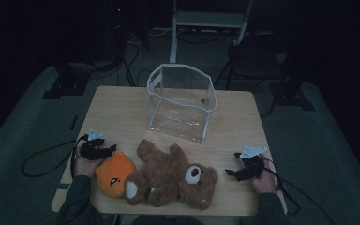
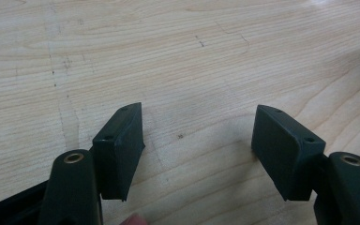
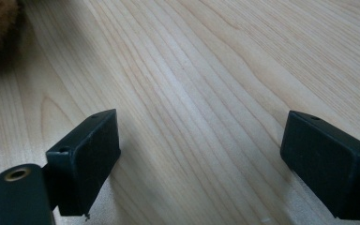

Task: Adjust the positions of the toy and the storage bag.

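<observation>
Dim room, wood table (image 1: pixel 117 112) | bear (image 1: pixel 171 176), seemingly orange plush (image 1: pixel 115 174) between grippers | left gripper (image 2: pixel 197 140) spread, empty | right gripper (image 3: pixel 201 154) spread, empty

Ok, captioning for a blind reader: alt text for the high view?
A brown teddy bear and an orange plush toy lie on a wooden table before an empty clear bag. Open left gripper and right gripper flank them.

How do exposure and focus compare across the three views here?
High view: dim and underexposed, the light wooden table and brown plush teddy bear muted, the surroundings nearly black. Left gripper view and right gripper view: brightly lit, wood grain sharp, with the near black pads slightly soft.
</observation>
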Available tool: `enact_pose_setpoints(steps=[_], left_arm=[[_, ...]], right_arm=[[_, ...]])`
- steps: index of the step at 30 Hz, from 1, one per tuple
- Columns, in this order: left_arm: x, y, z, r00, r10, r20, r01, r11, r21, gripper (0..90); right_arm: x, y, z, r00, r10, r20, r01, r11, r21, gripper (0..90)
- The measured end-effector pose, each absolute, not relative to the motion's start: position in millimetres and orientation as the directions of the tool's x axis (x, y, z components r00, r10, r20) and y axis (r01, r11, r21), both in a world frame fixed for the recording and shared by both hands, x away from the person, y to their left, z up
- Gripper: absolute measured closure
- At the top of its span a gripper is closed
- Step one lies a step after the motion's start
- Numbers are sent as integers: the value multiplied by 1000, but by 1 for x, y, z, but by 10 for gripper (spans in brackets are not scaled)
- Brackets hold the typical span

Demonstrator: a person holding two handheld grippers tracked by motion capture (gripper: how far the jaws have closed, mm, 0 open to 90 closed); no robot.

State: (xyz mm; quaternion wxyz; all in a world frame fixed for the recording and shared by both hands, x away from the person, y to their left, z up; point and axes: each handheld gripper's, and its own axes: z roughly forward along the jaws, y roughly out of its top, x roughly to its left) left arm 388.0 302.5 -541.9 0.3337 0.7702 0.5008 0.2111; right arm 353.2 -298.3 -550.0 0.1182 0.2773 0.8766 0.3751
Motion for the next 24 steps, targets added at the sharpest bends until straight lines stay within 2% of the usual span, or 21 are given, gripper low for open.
enact_pose_setpoints(steps=[6,12,24], left_arm=[[389,303,-541,401,916,-10,637,-271,722,326],[385,305,-534,395,918,-16,639,-262,724,398],[374,302,-517,420,908,-1,606,-280,745,400]], right_arm=[[350,-298,-550,-799,601,-1,414,552,724,114],[349,-297,-550,-792,610,-1,419,546,725,114],[348,-297,-550,-790,614,1,424,544,724,114]])
